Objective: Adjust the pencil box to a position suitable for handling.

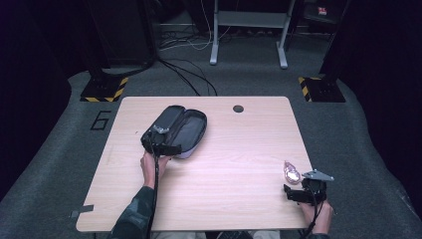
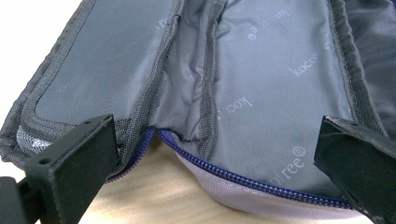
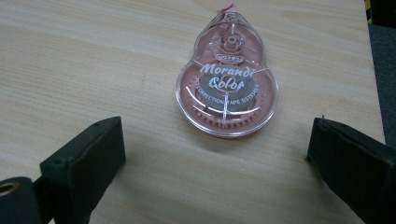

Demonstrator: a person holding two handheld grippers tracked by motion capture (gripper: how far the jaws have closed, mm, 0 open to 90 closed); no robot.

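Observation:
A dark pencil case (image 1: 176, 129) lies unzipped and spread flat on the left half of the wooden table (image 1: 234, 149); its grey lining (image 2: 261, 79) and blue zipper show close up. My left gripper (image 1: 160, 147) sits at the case's near edge, open, jaws wide on either side of the case's hinge end (image 2: 205, 154). A pink, clear correction tape dispenser (image 1: 291, 172) lies flat near the table's right edge (image 3: 227, 77). My right gripper (image 1: 300, 193) is just behind it on the near side, open, with nothing between its jaws (image 3: 215, 163).
A round cable hole (image 1: 238, 108) sits at the table's far edge. Beyond the table, cables run over the grey carpet, with a desk frame (image 1: 249, 30) and two hazard-striped stand bases (image 1: 104, 89) further off. The table's right edge is close to the dispenser.

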